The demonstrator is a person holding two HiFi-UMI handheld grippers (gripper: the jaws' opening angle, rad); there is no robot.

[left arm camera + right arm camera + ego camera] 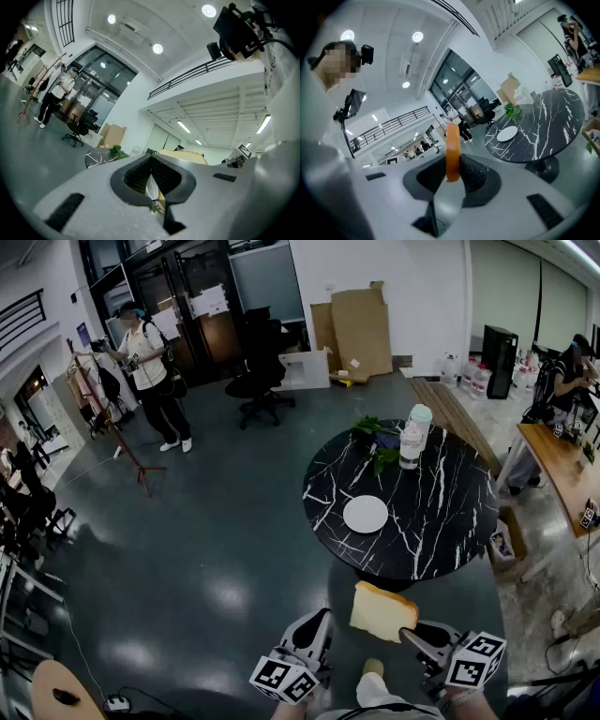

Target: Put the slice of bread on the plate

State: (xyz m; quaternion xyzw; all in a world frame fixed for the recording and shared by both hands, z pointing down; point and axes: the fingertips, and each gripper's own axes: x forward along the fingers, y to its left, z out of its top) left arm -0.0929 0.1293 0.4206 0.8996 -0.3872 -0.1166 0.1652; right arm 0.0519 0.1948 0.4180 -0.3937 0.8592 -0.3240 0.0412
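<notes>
Head view:
- Round black marble table sits at 2 o'clock of frame.
- White plate lies bare on the table's 9 o'clock side. Bottles and green leaves stand toward its 12 o'clock rim.
- Slice of bread is in the air at 6 o'clock from the plate, off the table and well apart from it.
- Right gripper holds the slice by its 4 o'clock corner.
- Left gripper is at 9 o'clock of the bread, near but not touching.
- A standing person is at 10 o'clock and an office chair at 12.

Left gripper view:
- Left gripper has its jaws pressed together with nothing between the pads.
- The bread's pale top edge shows beyond, at 1 o'clock of the jaws.
- The table's edge is at 10 o'clock.

Right gripper view:
- Right gripper is pinching the bread, which is seen edge-on and upright, with the orange crust facing the camera.
- The plate lies on the table at 2 o'clock, apart from the slice.
</notes>
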